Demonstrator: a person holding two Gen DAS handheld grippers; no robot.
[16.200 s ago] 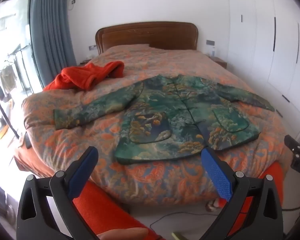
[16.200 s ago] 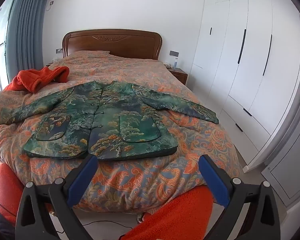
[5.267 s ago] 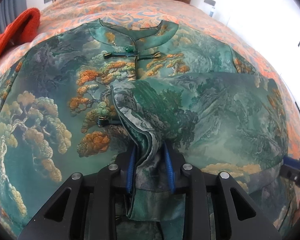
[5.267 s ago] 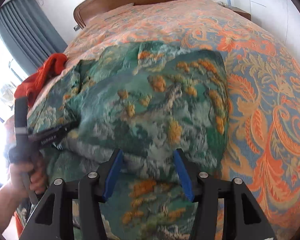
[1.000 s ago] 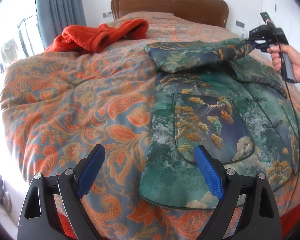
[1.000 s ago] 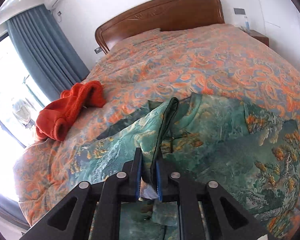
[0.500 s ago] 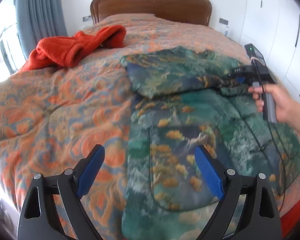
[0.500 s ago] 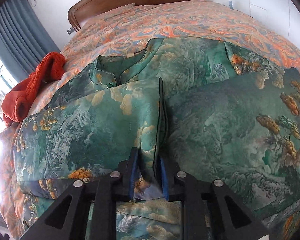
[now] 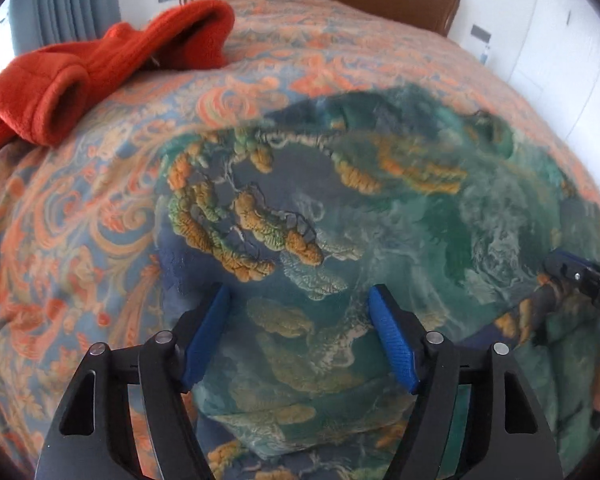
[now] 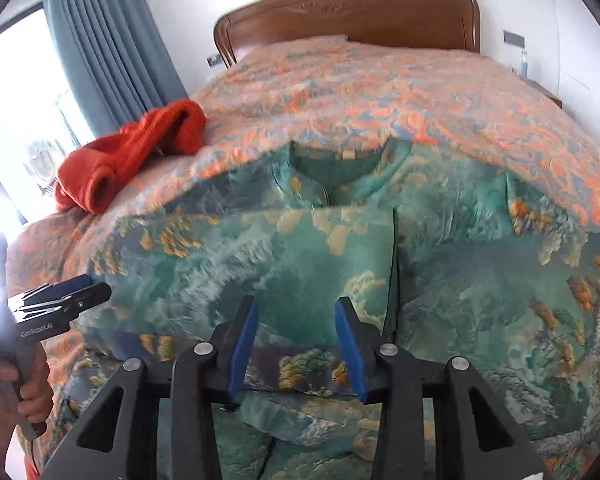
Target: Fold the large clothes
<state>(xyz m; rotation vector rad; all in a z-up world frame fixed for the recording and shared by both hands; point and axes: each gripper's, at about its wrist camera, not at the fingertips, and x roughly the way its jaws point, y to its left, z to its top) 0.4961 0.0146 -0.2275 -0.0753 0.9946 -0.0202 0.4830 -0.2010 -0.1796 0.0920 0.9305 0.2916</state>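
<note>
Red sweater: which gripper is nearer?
Left. The left gripper is over the jacket's edge on the red sweater's side; the right gripper is at the jacket's middle, farther away.

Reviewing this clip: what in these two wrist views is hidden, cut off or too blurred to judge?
- Jacket hem: both views, hidden behind the gripper bodies.
- Right gripper: left wrist view, cut off by the right edge; its jaws are unseen there.
- Left gripper jaws: right wrist view, seen side-on, gap unreadable.
- Red garment: bunched up, type unclear.
- Bedspread pattern: right wrist view, motion-blurred.
</note>
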